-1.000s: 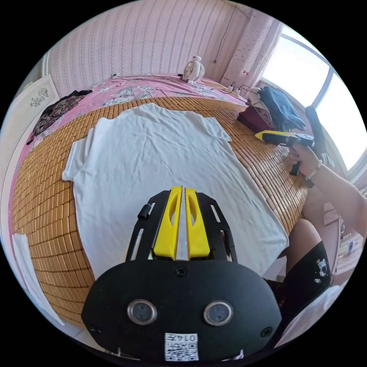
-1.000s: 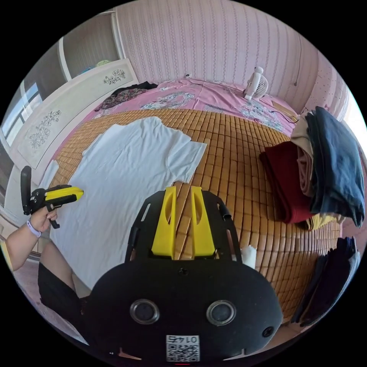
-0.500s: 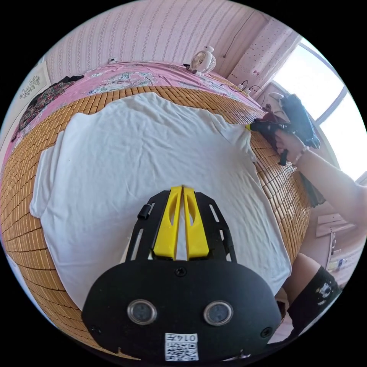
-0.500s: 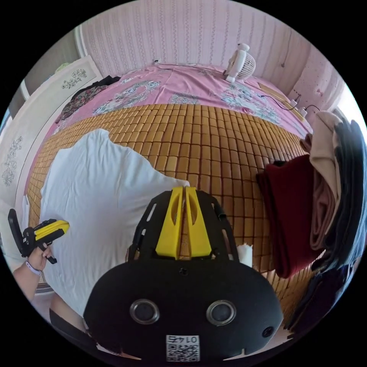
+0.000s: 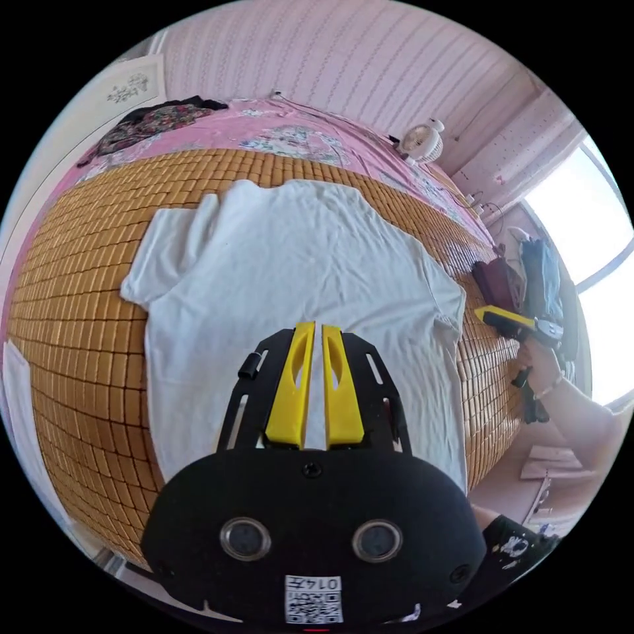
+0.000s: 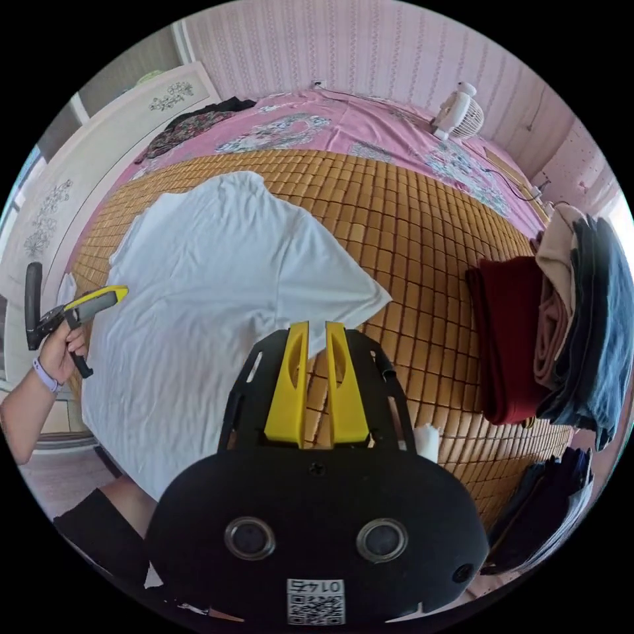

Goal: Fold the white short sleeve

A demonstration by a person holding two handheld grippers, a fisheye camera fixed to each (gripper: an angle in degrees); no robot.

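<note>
Nearest us in the left gripper view, our left gripper (image 5: 316, 325) hangs over the lower half of the white short sleeve shirt (image 5: 297, 264), its yellow jaws a narrow slit apart with nothing between them. In the right gripper view, our right gripper (image 6: 317, 323) hangs at the shirt's sleeve corner, its jaws a little apart and holding no cloth; bamboo mat (image 6: 409, 251) shows through the gap.

The shirt lies spread flat on the bamboo mat, which covers the bed. Its hem reaches the mat's near edge, by the person's leg (image 6: 125, 502); its collar end points toward the far wall. One sleeve (image 5: 165, 244) spreads out on the side away from the window; the other sleeve (image 6: 350, 290) lies pointed just beyond our right gripper.

Beside the shirt, in the right gripper view, a hand (image 6: 63, 343) holds the left gripper above the shirt's edge. In the left gripper view, the other hand (image 5: 541, 366) holds the right gripper just off the shirt's sleeve, over the mat.

Further along the mat, well apart from the shirt, stands a pile of folded clothes (image 6: 568, 330) in dark red, beige and blue. Beyond the mat lies a pink sheet (image 6: 330, 129), with a small white fan (image 6: 459, 109) and a dark patterned garment (image 6: 191, 125) on it, near the striped wall.
</note>
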